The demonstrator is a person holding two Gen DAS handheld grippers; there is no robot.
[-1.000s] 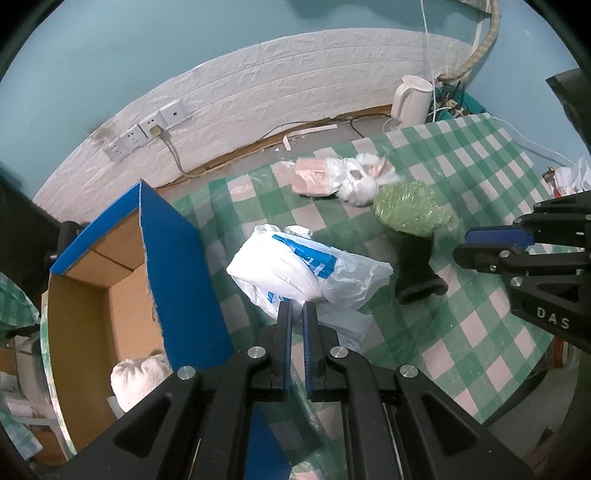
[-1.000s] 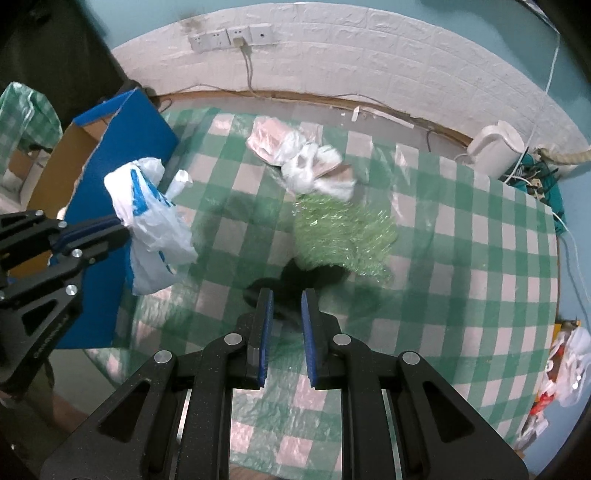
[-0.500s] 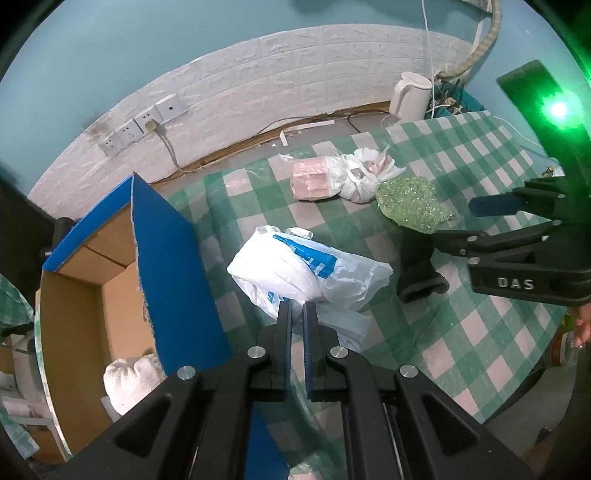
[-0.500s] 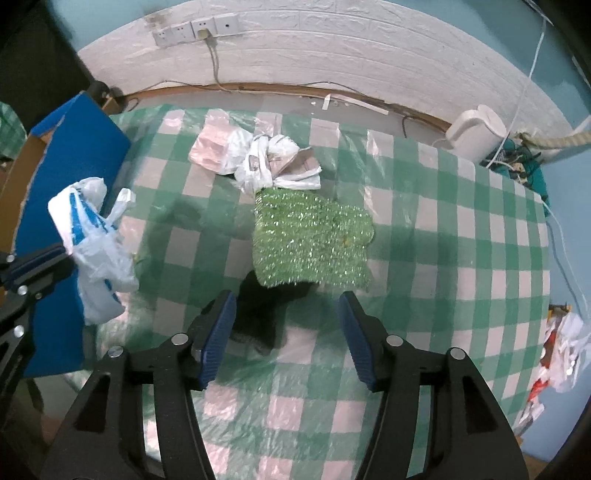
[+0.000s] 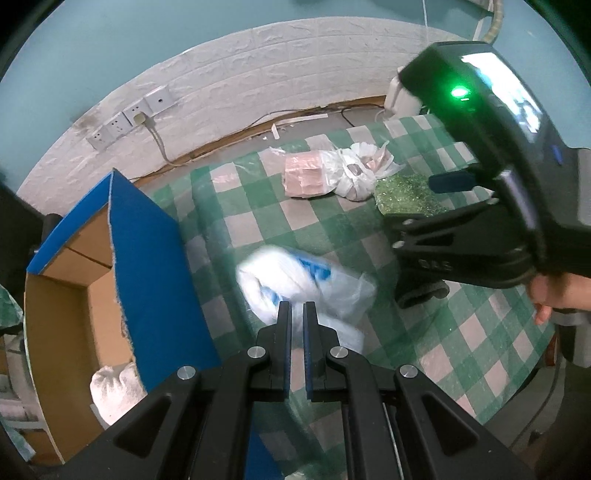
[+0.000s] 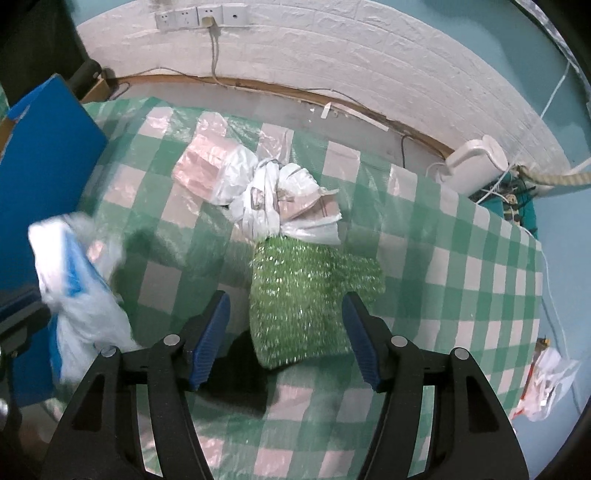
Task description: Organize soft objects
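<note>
Green-checked worktop [image 6: 461, 258] against a white brick wall [image 6: 369, 55]. Left gripper [image 5: 297, 314] pinches the white bag [image 5: 295, 280]; right gripper [image 6: 286, 314] gapes over the green bundle [image 6: 303, 291]. Only the left view shows inside the box [image 5: 74, 295].

Place: you're in a lived-in home room, not a lab.
Walls: teal paint w/ white faux-brick panel [image 6: 332, 55]; wall sockets [image 6: 201, 16], one plug in.
Bench: green/white check cloth [image 6: 461, 266] under clear plastic.
Kit: white kettle [image 6: 476, 166] at far corner, loose cables nearby.
Storage: cardboard box [image 5: 74, 295] w/ blue flap beside bench.
</note>
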